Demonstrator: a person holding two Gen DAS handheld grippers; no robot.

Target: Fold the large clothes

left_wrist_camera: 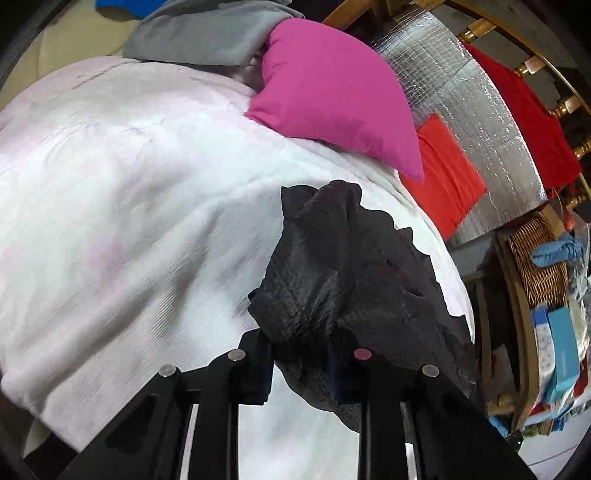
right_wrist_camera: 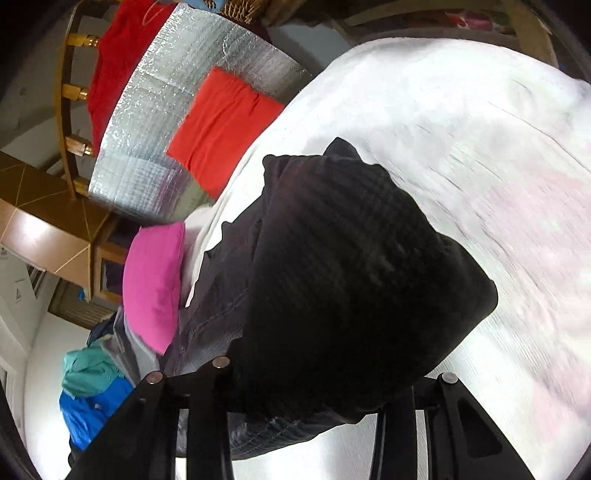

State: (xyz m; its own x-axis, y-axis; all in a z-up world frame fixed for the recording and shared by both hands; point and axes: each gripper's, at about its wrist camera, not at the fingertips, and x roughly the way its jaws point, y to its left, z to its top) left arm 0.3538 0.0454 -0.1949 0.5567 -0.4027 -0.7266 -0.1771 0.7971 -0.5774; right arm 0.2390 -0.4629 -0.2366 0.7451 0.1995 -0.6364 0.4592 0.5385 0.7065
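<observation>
A dark, almost black garment [left_wrist_camera: 332, 273] hangs bunched from my left gripper [left_wrist_camera: 301, 363], which is shut on its edge above a white quilted bed cover [left_wrist_camera: 129, 221]. In the right wrist view the same dark garment [right_wrist_camera: 351, 266] is bunched over my right gripper [right_wrist_camera: 306, 391], which is shut on it; the fabric hides the fingertips. The bed cover [right_wrist_camera: 480, 166] lies beneath it.
A magenta pillow [left_wrist_camera: 332, 96], a grey cloth [left_wrist_camera: 207, 33] and an orange-red cushion [left_wrist_camera: 443, 173] lie by a silver foil panel [left_wrist_camera: 480, 122]. A wicker basket [left_wrist_camera: 535, 258] and boxes stand at the right. A blue and teal clothes pile [right_wrist_camera: 92, 391] lies beside the bed.
</observation>
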